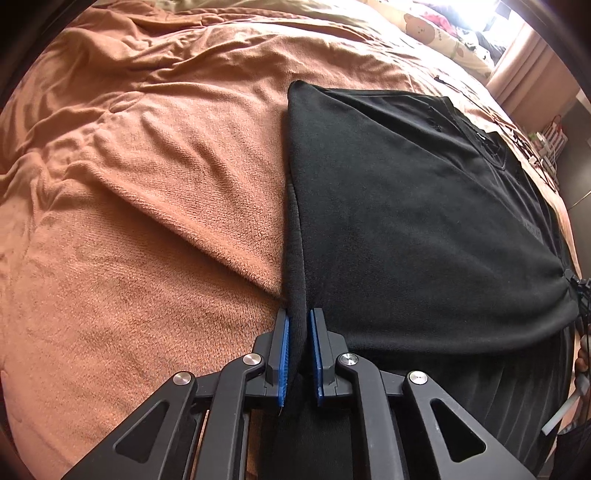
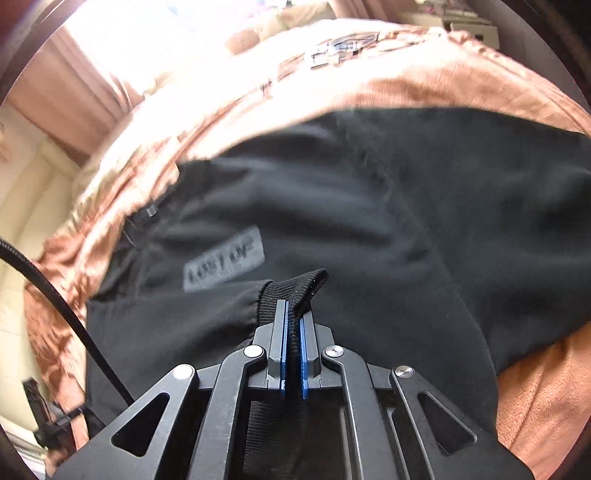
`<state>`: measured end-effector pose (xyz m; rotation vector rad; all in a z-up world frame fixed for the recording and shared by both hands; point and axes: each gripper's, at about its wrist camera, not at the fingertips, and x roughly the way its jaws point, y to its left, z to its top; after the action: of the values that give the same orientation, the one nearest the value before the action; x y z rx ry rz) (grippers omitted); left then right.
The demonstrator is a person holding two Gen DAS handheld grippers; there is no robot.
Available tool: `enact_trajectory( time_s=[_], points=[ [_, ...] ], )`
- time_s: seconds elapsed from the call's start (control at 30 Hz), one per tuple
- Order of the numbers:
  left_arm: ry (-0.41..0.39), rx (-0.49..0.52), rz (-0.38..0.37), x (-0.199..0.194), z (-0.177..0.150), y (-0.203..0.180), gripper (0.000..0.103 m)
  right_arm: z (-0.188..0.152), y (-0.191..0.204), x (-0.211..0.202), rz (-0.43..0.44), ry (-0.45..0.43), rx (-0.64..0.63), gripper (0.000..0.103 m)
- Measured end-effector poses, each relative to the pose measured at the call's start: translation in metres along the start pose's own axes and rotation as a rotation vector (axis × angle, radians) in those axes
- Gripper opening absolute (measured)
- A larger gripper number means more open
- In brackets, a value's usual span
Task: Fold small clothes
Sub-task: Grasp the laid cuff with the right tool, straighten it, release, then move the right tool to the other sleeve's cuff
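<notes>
A rumpled orange-brown fleece blanket [image 1: 155, 177] covers a bed beside pink curtains [image 2: 85, 88], with a black cotton sweatshirt [image 1: 413, 221] spread across its right half.

The sweatshirt lies mostly flat on the blanket, one layer folded over another, a grey rectangular printed label [image 2: 224, 264] showing on its upper surface in the right wrist view. The left gripper [image 1: 299, 350], black-framed with blue pads, is clamped on a bunched edge of the dark fabric at the garment's near left side. The right gripper [image 2: 293, 350] is pressed together on a black ribbed cuff [image 2: 301, 288], whose end pokes up above the fingertips. A cartoon-print cream pillow [image 1: 439, 33] sits at the far end, near the window.
</notes>
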<state>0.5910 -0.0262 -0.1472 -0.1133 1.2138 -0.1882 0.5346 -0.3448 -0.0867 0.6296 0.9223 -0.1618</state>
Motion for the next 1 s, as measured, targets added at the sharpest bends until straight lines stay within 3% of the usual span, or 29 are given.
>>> enact_trajectory(
  time_s=[0.1, 0.13, 0.2, 0.23, 0.27, 0.43, 0.53, 0.7, 0.77, 0.87, 1.0],
  points=[
    [-0.004, -0.021, -0.004, -0.009, 0.000, -0.001, 0.012, -0.008, 0.000, -0.006, 0.035, 0.009, 0.005, 0.004],
    [-0.011, -0.024, -0.009, -0.014, -0.001, -0.002, 0.012, -0.011, 0.001, -0.010, 0.046, 0.010, 0.003, 0.012],
    [-0.020, -0.029, -0.018, -0.024, -0.003, -0.003, 0.016, -0.017, 0.002, -0.018, 0.055, 0.006, -0.001, 0.038],
    [-0.024, -0.033, -0.026, -0.027, -0.004, -0.004, 0.022, -0.020, 0.002, -0.023, 0.050, 0.000, -0.006, 0.058],
    [-0.031, -0.037, -0.038, -0.033, -0.006, -0.005, 0.029, -0.024, 0.003, -0.029, 0.044, -0.010, -0.012, 0.065],
    [-0.089, -0.037, -0.078, -0.067, -0.017, -0.014, 0.059, -0.038, 0.012, -0.059, 0.007, 0.003, -0.085, 0.065],
    [-0.128, -0.020, -0.115, -0.089, -0.028, -0.021, 0.069, -0.052, 0.018, -0.089, 0.038, -0.034, -0.151, 0.065],
    [-0.196, 0.023, -0.103, -0.128, -0.047, -0.035, 0.086, -0.088, 0.019, -0.146, 0.073, -0.123, -0.260, 0.065],
    [-0.223, 0.035, -0.102, -0.145, -0.057, -0.040, 0.094, -0.102, 0.021, -0.167, 0.037, -0.149, -0.316, 0.065],
    [-0.277, 0.070, -0.119, -0.170, -0.073, -0.047, 0.096, -0.124, 0.028, -0.203, -0.057, -0.200, -0.436, 0.065],
    [-0.337, 0.131, -0.088, -0.198, -0.091, -0.058, 0.103, -0.146, 0.033, -0.240, -0.158, -0.212, -0.519, 0.065]
  ],
)
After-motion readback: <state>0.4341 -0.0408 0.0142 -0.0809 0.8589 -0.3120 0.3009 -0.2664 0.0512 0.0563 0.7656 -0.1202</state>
